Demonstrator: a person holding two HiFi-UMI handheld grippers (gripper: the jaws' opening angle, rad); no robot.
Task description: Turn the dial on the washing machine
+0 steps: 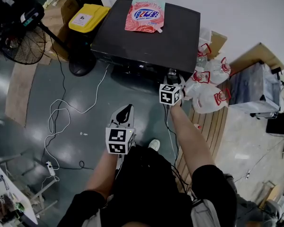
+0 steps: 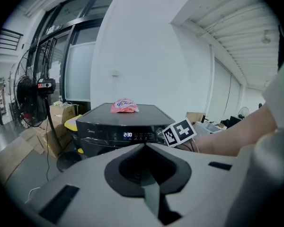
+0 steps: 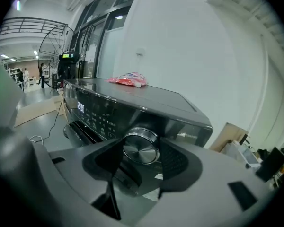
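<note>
1. The washing machine (image 1: 146, 37) is a black top-loader standing against the white wall, with a pink detergent pouch (image 1: 145, 14) lying on its lid.
2. The dial (image 3: 140, 147) – a round silver knob – sits at the right end of the front control panel, to the right of the lit display (image 3: 80, 107).
3. The right gripper (image 1: 171, 75) is pushed up to that corner of the machine. In the right gripper view its jaws stand wide, one on either side of the dial, and their pads meet the knob's rim, so it has hold of the dial.
4. The left gripper (image 1: 125, 110) hangs back from the machine over the grey floor, well apart from the panel. Its jaws are closed tip to tip with nothing between them.
5. Left of the machine stand a yellow-lidded bin (image 1: 87, 17) and a pedestal fan (image 1: 20, 44); white plastic bags (image 1: 209, 91) lie to its right – a white cable (image 1: 57, 122) loops across the floor.
</note>
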